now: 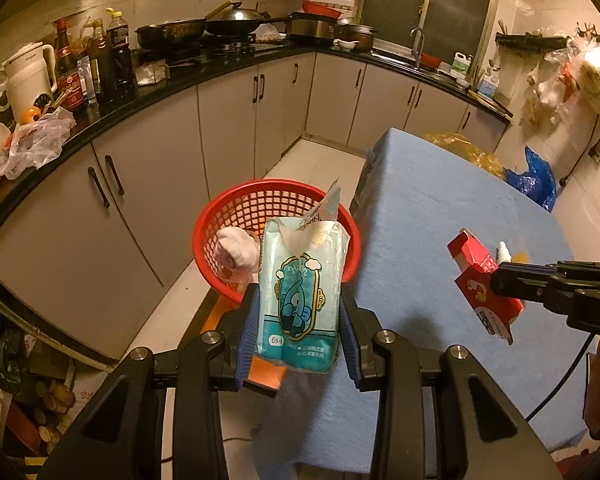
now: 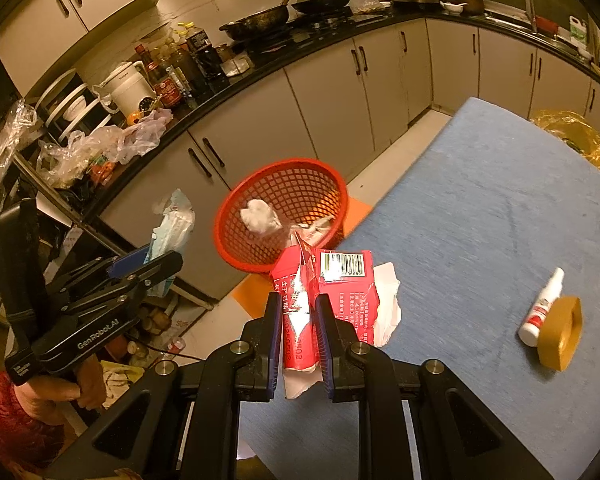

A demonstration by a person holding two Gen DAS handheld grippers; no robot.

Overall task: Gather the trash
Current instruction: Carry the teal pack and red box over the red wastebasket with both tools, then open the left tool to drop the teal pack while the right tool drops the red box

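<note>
My left gripper (image 1: 298, 312) is shut on a torn teal tissue pack (image 1: 302, 296), held upright in front of the red mesh basket (image 1: 220, 216) on the floor. A crumpled white tissue (image 1: 236, 250) lies in the basket. My right gripper (image 2: 298, 308) is shut on a torn red carton (image 2: 328, 280), held over the near left edge of the blue table (image 2: 480, 208); the carton also shows in the left wrist view (image 1: 480, 276). The basket (image 2: 236, 216) and tissue (image 2: 260, 216) show beyond it. The left gripper with the pack (image 2: 172, 228) is at left.
A small white spray bottle (image 2: 540, 308) and a tan tape roll (image 2: 560, 332) lie on the table's right. Yellow (image 2: 580, 136) and blue (image 1: 532, 180) plastic bags sit at the far end. Grey cabinets (image 1: 140, 200) and a cluttered black counter (image 1: 220, 64) run behind.
</note>
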